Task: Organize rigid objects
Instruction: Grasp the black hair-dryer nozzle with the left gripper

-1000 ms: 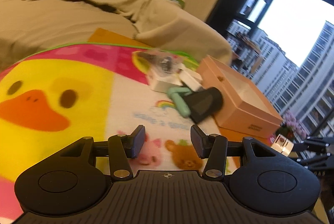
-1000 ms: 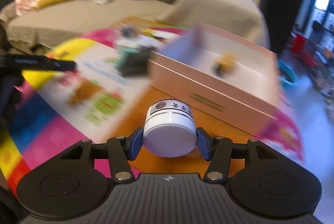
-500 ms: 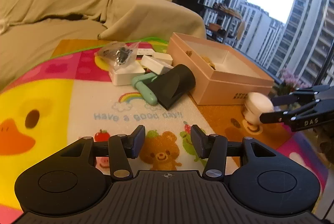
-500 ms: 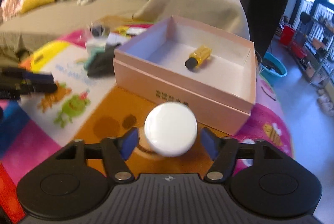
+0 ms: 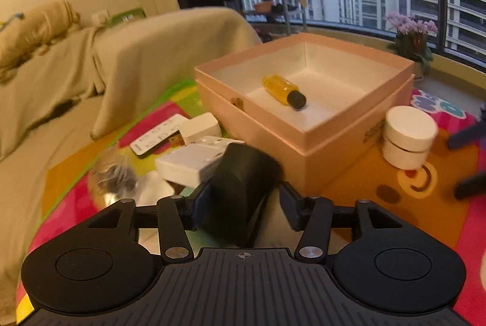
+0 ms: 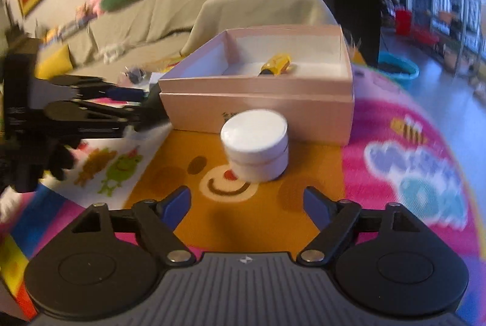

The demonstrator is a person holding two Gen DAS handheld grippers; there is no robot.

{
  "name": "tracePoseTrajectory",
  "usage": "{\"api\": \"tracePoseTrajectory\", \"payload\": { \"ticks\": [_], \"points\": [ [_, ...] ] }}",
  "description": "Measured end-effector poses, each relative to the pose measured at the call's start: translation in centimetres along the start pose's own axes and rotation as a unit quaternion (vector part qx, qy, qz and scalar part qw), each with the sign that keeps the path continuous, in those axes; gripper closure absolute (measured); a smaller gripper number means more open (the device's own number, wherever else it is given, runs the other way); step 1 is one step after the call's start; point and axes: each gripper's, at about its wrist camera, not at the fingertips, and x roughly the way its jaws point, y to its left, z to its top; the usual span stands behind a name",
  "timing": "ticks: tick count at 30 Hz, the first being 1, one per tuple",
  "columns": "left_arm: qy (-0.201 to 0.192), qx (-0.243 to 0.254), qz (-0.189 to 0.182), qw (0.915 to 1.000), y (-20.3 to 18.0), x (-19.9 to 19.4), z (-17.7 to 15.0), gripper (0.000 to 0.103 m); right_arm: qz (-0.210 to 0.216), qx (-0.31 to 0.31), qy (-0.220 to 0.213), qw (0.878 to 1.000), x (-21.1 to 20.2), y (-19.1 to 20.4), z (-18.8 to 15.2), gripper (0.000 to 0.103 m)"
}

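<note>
Straddling a black wedge-shaped object [image 5: 240, 192], the left gripper [image 5: 243, 201] has just been widening — its left pad touches, the right stands clear. Beyond lies the pink box [image 5: 328, 156]. Right view: right gripper [image 6: 246, 204] has just spread wide, empty — white jar [image 6: 256, 148] stands ahead, against the box.

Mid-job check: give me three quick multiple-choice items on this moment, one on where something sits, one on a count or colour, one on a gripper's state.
1. Where is the white jar?
A. inside the pink box
B. on the mat in front of the pink box
C. on the sofa

2. How many things lie in the pink box?
A. one
B. two
C. three

3. The right gripper is:
A. shut on the jar
B. shut on nothing
C. open

Answers:
1. B, the jar stands on the orange patch of the mat.
2. A, only the yellow bottle.
3. C, its jaws stand wide, short of the jar.
</note>
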Motion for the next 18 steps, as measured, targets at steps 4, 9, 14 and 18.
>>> {"api": "tracePoseTrajectory", "payload": {
  "ticks": [4,9,14,18],
  "points": [
    [0.01,-0.03,-0.011,0.9994,1.6,1.6,0.6,0.043,0.01,-0.004,-0.01,1.0,0.2,0.2,-0.6,0.012],
    [0.003,-0.058,-0.007,0.9983,1.5,1.6,0.3,0.046,0.026,-0.016,0.004,1.0,0.7,0.5,-0.6,0.0],
    [0.024,-0.078,0.001,0.9967,0.2,-2.0,-1.2,0.075,0.028,-0.018,0.006,0.999,0.7,0.6,-0.7,0.0],
    [0.065,-0.113,-0.057,0.9898,-1.3,-5.1,-3.7,0.084,0.026,-0.022,0.009,0.999,0.8,0.8,-0.7,0.0]
  ]
}}
